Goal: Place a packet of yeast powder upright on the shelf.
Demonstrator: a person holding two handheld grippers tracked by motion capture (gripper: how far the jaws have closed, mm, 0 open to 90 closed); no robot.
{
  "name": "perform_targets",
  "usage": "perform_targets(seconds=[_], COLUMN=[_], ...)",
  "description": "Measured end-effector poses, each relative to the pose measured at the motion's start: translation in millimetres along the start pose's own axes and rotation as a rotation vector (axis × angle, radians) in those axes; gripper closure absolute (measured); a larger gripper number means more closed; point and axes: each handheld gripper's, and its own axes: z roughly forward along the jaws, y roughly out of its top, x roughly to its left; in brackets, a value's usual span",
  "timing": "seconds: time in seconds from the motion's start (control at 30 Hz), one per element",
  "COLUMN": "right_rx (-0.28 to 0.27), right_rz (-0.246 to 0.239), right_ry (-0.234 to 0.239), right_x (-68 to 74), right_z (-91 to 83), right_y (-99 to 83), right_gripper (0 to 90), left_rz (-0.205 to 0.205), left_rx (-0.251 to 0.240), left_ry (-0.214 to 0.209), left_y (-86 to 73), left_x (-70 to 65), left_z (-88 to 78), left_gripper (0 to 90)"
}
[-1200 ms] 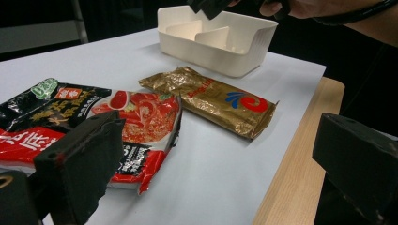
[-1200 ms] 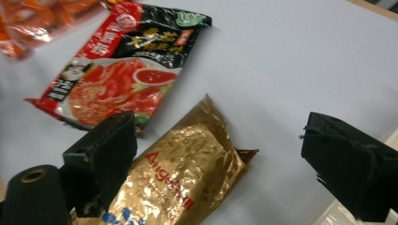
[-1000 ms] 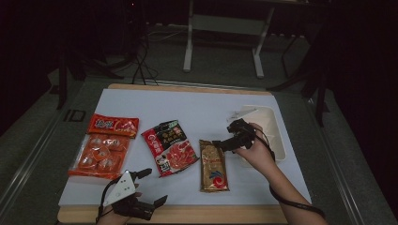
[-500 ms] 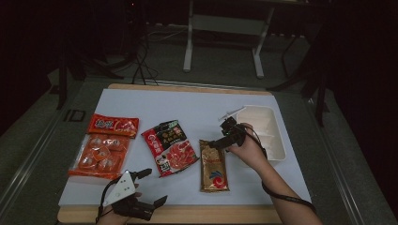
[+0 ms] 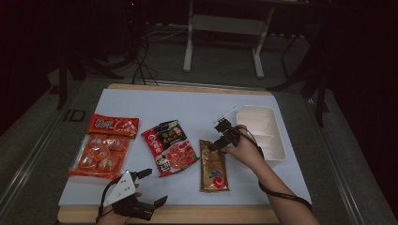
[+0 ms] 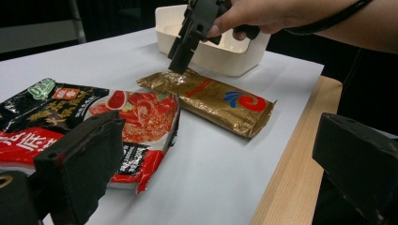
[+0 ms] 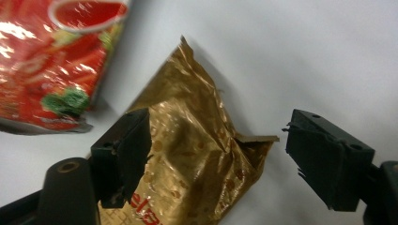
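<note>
Right gripper (image 5: 217,142) is down at the far end of the gold packet (image 5: 214,165), jaws straddling its crumpled top edge. The jaws have just been closing, but the pads are not yet pressing; in the right gripper view a gap remains on the right side, and the left pad may be brushing the foil, hard to tell. The packet lies flat on the white mat (image 5: 187,105), just beside the red-black sachet (image 5: 170,146) and near the white tray (image 5: 263,132). Left gripper (image 5: 152,187) rests at the near table edge, jaws wide apart, nothing between them.
</note>
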Motion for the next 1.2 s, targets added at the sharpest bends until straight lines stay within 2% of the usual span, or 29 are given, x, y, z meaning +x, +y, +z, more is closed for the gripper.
perform_targets(seconds=[0.17,0.2,0.23,0.37,0.43,0.5,0.53,0.57,0.63,0.67,0.7,0.73,0.77,0.9,0.97,1.07,1.2], right_rx=[0.069,0.102,0.102,0.127,0.132,0.138,0.139,0.132,0.128,0.128,0.129,0.136,0.136,0.126,0.089,0.089,0.047], right_rz=[0.014,0.025,0.025,0.055,0.073,0.074,0.073,0.071,0.067,0.067,0.043,-0.004,-0.028,-0.044,-0.048,-0.059,-0.074], right_ry=[-0.036,-0.032,-0.032,-0.008,0.035,0.039,0.038,0.054,0.046,0.046,0.019,-0.035,-0.052,-0.057,-0.047,-0.057,-0.053], right_x=[-0.7,-1.5,-1.5,-4.1,-7.3,-7.1,-6.8,-7.4,-7.1,-7.1,-5.9,-1.2,1.7,4.2,4.6,5.6,8.7], right_z=[8.8,12.1,12.1,15.7,16.9,16.6,16.5,15.9,13.7,13.7,13.2,16.0,16.0,13.4,5.1,2.6,-9.2], right_y=[1.4,1.9,1.9,3.0,3.0,3.3,3.4,3.4,3.2,3.2,3.0,1.3,1.4,2.3,2.7,2.9,2.3], right_gripper=[23.9,24.1,24.1,26.3,31.6,34.0,38.0,50.8,62.5,62.5,77.0,83.2,85.1,87.4,88.5,88.7,89.4], left_rz=[-0.001,-0.001,-0.001,-0.001,0.0,0.002,0.002,0.001,-0.001,-0.001,0.0,0.001,0.001,-0.001,-0.002,-0.001,-0.001], left_rx=[0.0,0.0,0.0,0.0,0.003,0.003,0.003,0.004,0.004,0.004,0.005,0.005,0.005,0.003,0.003,0.003,0.004], left_ry=[0.001,0.001,0.0,-0.001,-0.001,-0.001,-0.001,-0.001,0.0,0.0,-0.001,-0.001,-0.001,0.0,0.0,-0.001,0.0], left_y=[-0.1,-0.1,-0.1,-0.2,-0.2,-0.2,-0.2,-0.2,-0.3,-0.3,-0.3,-0.3,-0.4,-0.3,-0.4,-0.4,-0.4], left_x=[0.1,0.1,0.0,0.1,-0.1,-0.3,-0.3,-0.2,0.0,0.0,-0.2,-0.4,-0.4,0.0,0.1,0.2,-0.2], left_z=[-0.2,-0.1,0.0,0.4,0.6,0.6,0.6,0.6,0.7,0.7,1.0,1.0,0.9,0.6,0.5,0.6,0.6], left_gripper=[3.0,2.9,2.9,2.9,3.0,3.0,2.9,2.9,2.9,2.9,2.9,2.9,3.0,3.0,2.9,2.9,3.0])
